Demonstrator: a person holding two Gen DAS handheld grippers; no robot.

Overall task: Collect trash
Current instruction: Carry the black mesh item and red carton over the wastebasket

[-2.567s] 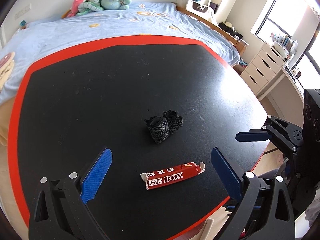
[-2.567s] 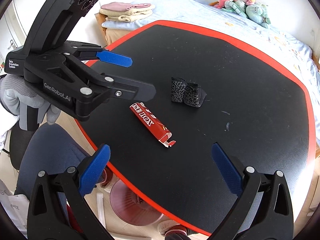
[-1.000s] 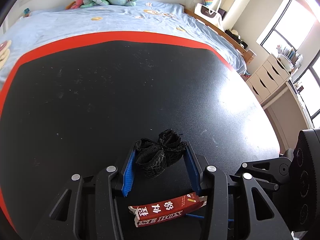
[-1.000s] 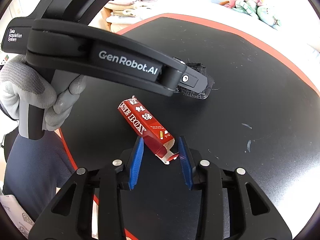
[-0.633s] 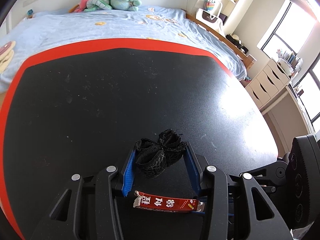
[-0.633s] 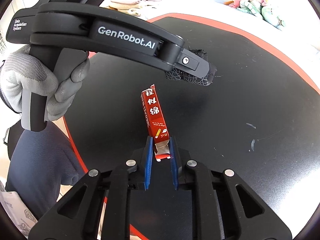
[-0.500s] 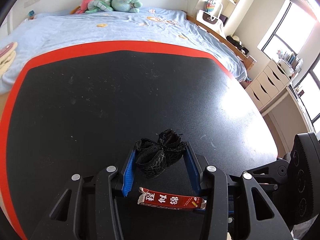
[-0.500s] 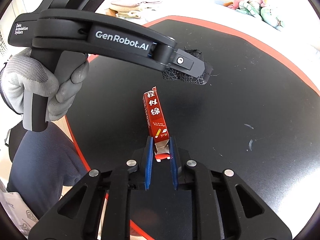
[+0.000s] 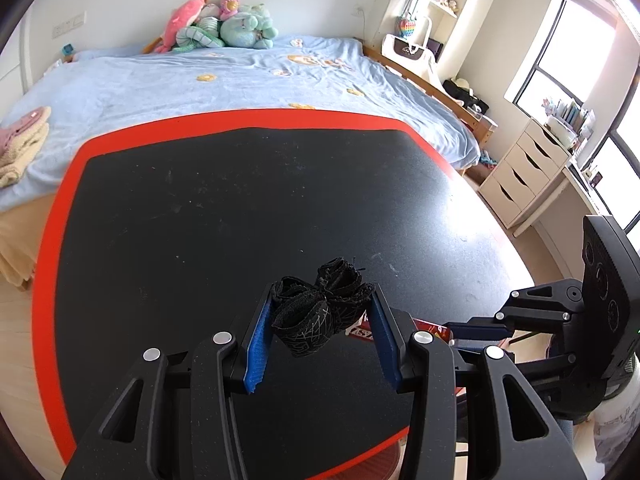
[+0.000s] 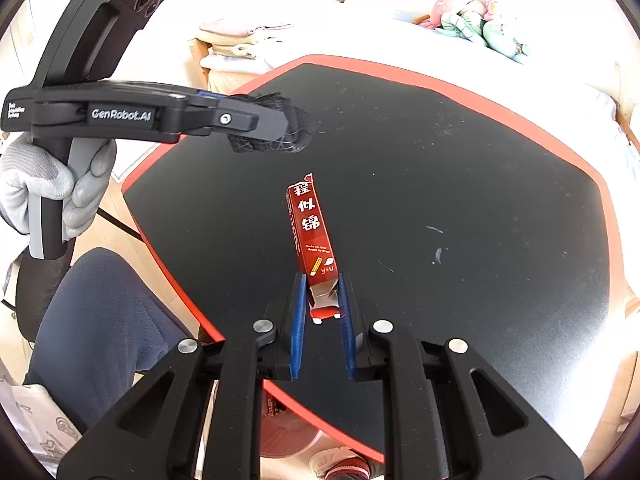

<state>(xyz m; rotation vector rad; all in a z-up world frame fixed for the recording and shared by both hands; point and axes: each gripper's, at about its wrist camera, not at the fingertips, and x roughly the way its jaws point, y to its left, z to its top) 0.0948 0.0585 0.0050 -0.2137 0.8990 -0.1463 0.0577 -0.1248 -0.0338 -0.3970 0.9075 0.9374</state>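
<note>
My left gripper (image 9: 320, 312) is shut on a crumpled black fabric wad (image 9: 316, 312), held clear above the black table (image 9: 200, 220). In the right wrist view that wad (image 10: 280, 132) hangs from the left gripper's tip at upper left, a gloved hand (image 10: 48, 184) on its handle. My right gripper (image 10: 320, 300) is shut on the open end of a long red box (image 10: 310, 228) with white characters, lifted off the table and pointing away. A sliver of the red box (image 9: 432, 328) shows behind the left gripper's right finger.
The table has a red border (image 9: 52, 260). A bed with a blue sheet (image 9: 200, 80) and plush toys lies beyond it. White drawers (image 9: 524, 176) stand at right. A pink bin (image 10: 296, 436) sits on the floor under the table's near edge, beside a blue chair (image 10: 100, 320).
Both grippers have risen and pulled back from the table, carrying the wad and the box. The right jaws closed on the box's end, and the box swung to point away.
</note>
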